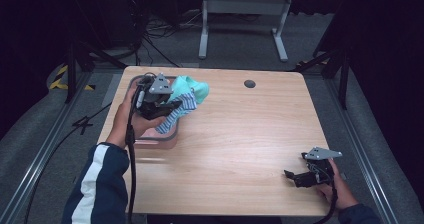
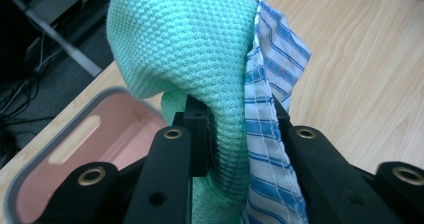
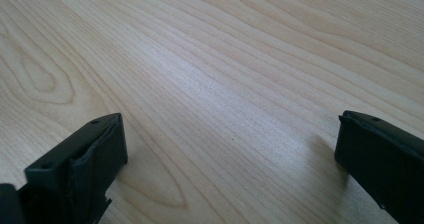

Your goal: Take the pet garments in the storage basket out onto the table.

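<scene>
Between our left gripper's [image 2: 240, 149] closed fingers hang two cloths, a green waffle cloth [image 2: 185, 49] and a blue striped cloth [image 2: 272, 79], drooping below them, with the pink bin [image 2: 65, 149] just beneath and to one side. Our right gripper [image 1: 306, 176] rests well apart on the desk [image 3: 225, 74], fingers spread and empty.

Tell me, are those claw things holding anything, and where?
The left gripper pinches a green cloth and striped cloth together mid-fold. The right gripper is empty.
</scene>
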### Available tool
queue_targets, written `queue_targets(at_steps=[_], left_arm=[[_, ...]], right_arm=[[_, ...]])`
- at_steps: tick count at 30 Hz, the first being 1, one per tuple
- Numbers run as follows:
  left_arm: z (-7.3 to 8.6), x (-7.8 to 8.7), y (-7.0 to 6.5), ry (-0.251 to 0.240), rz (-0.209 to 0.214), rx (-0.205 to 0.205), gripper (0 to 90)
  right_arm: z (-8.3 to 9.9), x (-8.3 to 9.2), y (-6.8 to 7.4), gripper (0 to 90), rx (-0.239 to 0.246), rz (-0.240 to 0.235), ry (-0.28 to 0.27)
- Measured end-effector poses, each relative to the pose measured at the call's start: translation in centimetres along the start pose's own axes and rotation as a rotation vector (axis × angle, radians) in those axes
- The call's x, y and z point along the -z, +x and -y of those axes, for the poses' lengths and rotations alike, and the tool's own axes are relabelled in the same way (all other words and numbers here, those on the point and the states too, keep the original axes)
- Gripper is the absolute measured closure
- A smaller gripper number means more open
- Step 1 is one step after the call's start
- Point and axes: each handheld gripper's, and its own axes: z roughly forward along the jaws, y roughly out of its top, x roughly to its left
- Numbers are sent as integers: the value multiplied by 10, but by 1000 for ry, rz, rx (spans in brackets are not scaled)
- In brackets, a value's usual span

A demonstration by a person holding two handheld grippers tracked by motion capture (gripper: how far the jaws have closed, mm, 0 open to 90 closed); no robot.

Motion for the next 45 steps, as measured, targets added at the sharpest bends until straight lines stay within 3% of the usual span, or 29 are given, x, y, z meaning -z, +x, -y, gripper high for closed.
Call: queue_targets(at_steps=[11,21,35,45], left_arm=[[-19,-17,-19,-6,61,-50,736],[-32,-44,-37,6,113,-86,736],[-37,-72,-58,51,182,-126,736],[-38,-101,-77,85,224,-151,735]], right_arm=[[0,0,0,7,0,0,0],[0,0,0,7,-2,0,-2],[0,0,0,7,-1,-1,-2],[0,0,0,7,-1,-1,-2]])
